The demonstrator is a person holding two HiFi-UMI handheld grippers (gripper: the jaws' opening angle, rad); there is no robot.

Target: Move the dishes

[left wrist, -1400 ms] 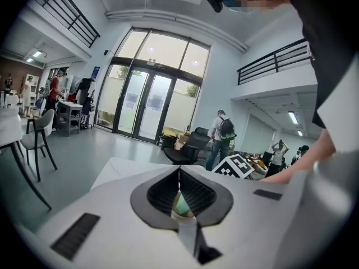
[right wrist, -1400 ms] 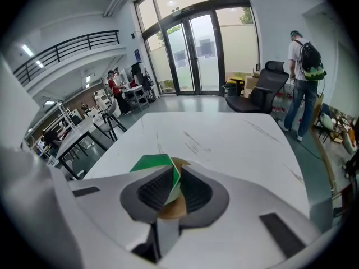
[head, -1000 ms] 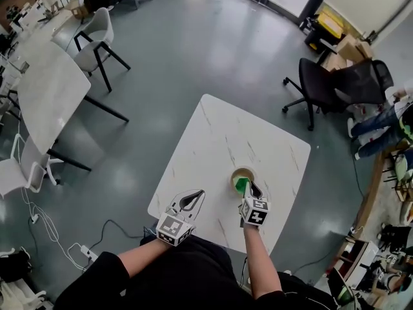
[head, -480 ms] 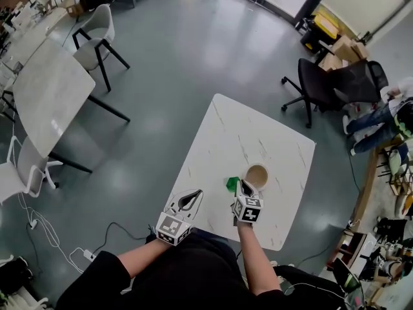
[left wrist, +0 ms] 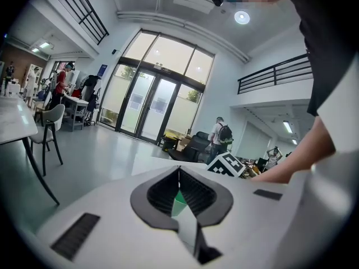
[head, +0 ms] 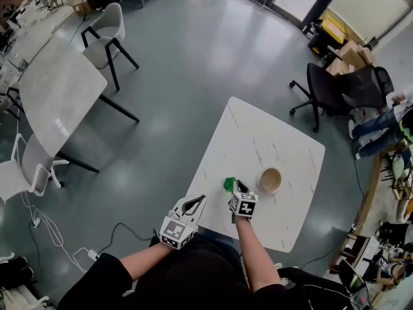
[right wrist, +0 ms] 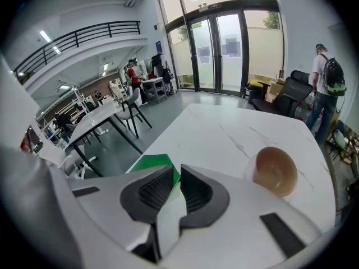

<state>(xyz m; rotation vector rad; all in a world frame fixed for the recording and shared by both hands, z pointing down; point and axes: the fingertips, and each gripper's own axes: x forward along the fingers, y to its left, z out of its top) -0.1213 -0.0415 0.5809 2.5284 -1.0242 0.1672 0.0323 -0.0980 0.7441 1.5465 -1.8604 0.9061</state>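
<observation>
While right hand-held gripper (head: 237,186) (right wrist: 176,171) is clamping green dish (head: 228,184) (right wrist: 152,165) near tabletop (head: 258,134) front edge, brown bowl (head: 270,179) (right wrist: 275,170) is sitting apart, rightward. Left hand-held gripper (head: 193,203) (left wrist: 179,172) is hanging closed, empty. Step apparently: relocating green dish; next probably calling for level set-down, then release.

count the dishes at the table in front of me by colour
green dish: 1, held in the right gripper
brown bowl: 1, standing on the white table
total: 2
</observation>
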